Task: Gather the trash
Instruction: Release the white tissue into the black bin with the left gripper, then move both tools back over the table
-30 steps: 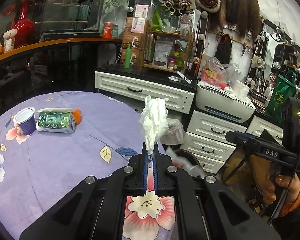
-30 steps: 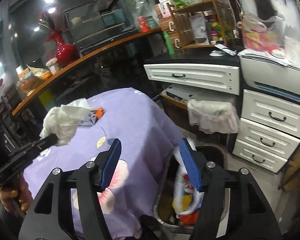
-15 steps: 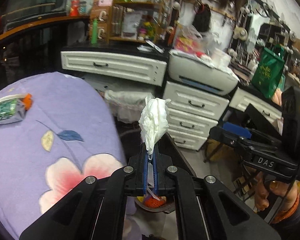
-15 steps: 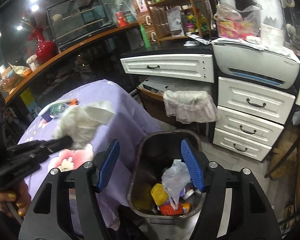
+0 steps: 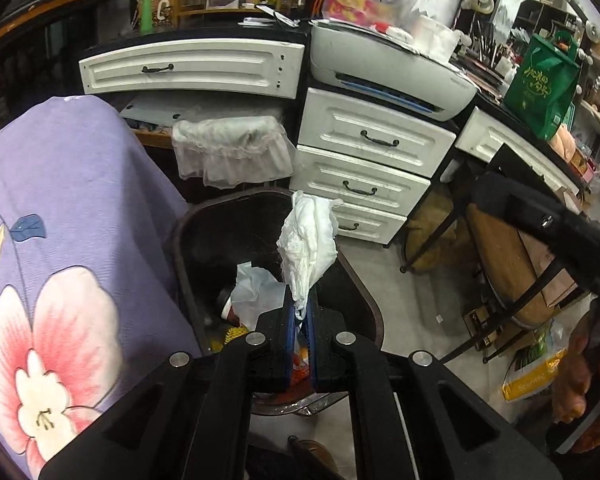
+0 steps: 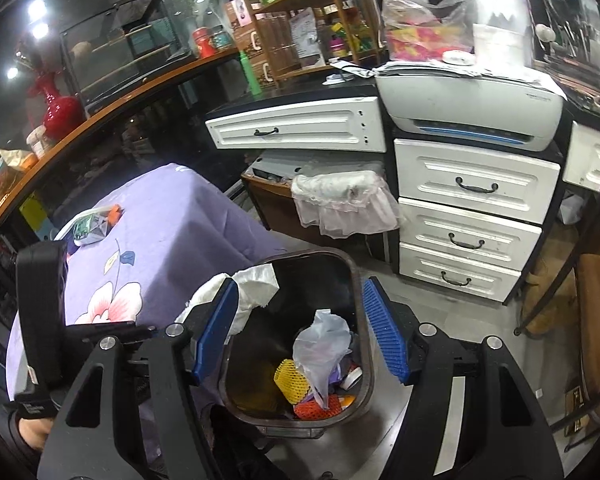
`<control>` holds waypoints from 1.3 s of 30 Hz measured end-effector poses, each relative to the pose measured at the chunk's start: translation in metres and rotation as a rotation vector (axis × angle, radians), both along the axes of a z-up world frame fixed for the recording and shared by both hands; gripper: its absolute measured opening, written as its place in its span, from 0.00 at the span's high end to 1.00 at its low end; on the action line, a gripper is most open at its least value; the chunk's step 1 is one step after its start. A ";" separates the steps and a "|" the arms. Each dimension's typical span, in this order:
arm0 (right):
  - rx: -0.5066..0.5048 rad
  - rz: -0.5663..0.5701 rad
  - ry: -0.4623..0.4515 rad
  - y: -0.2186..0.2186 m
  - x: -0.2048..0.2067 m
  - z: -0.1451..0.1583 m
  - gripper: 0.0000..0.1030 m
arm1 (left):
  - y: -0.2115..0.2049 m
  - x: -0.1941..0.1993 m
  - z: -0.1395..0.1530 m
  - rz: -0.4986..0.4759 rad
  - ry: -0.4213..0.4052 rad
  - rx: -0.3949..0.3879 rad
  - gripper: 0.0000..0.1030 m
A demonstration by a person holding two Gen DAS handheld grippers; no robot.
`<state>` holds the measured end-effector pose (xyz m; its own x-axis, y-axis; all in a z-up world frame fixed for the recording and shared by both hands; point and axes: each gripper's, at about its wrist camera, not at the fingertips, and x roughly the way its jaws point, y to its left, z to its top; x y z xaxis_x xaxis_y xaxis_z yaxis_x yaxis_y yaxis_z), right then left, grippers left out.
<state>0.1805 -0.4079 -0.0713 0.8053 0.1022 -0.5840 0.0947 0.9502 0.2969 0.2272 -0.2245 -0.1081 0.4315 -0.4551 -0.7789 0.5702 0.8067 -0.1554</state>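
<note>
A crumpled white tissue [image 5: 308,244] sticks up from my left gripper [image 5: 300,312], whose blue pads still pinch its tail while the jaws are opening. It hangs over the dark trash bin [image 5: 178,236] beside the table. In the right wrist view the tissue [image 6: 256,280] shows above the bin's rim [image 6: 356,280], partly behind my left finger. The bin holds a plastic bag [image 6: 324,336] and yellow foam netting [image 6: 290,376]. My right gripper [image 6: 300,284] is open above the bin with nothing held. A green packet [image 6: 86,232] lies on the table.
The purple flowered tablecloth [image 5: 60,200] drapes down beside the bin's left side. White drawers [image 5: 372,148] and a printer [image 5: 388,64] stand behind it, a lace-covered basket [image 5: 228,148] close by. A wooden stool [image 5: 508,264] and a person's hand [image 5: 580,360] are on the right.
My left gripper has swung off the table and down over the bin with the tissue. The right gripper has also dropped closer to the bin.
</note>
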 end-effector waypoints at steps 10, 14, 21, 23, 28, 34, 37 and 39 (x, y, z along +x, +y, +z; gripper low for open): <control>0.006 -0.005 0.006 -0.003 0.002 -0.004 0.26 | 0.010 -0.005 0.013 0.022 -0.034 -0.039 0.26; 0.010 0.008 -0.001 0.002 0.004 0.000 0.26 | 0.022 -0.012 0.027 0.037 -0.074 -0.065 0.23; 0.028 0.071 0.000 0.025 0.011 0.006 0.26 | 0.054 -0.022 0.054 0.097 -0.176 -0.093 0.19; 0.028 0.099 -0.012 0.036 0.012 0.009 0.26 | 0.068 -0.024 0.063 0.123 -0.204 -0.097 0.17; -0.002 0.166 -0.032 0.069 0.020 0.019 0.22 | 0.103 -0.029 0.078 0.191 -0.277 -0.082 0.14; -0.041 0.283 -0.058 0.120 0.033 0.035 0.20 | 0.147 -0.029 0.086 0.275 -0.311 -0.056 0.13; -0.065 0.354 -0.068 0.149 0.041 0.044 0.20 | 0.175 -0.027 0.089 0.323 -0.318 -0.052 0.13; -0.083 0.399 -0.073 0.170 0.047 0.048 0.20 | 0.189 -0.026 0.089 0.350 -0.323 -0.043 0.12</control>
<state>0.2271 -0.2383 -0.0228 0.7513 0.3697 -0.5467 -0.3047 0.9291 0.2096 0.2008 -0.0350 -0.0190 0.7814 -0.2683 -0.5635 0.2900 0.9556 -0.0529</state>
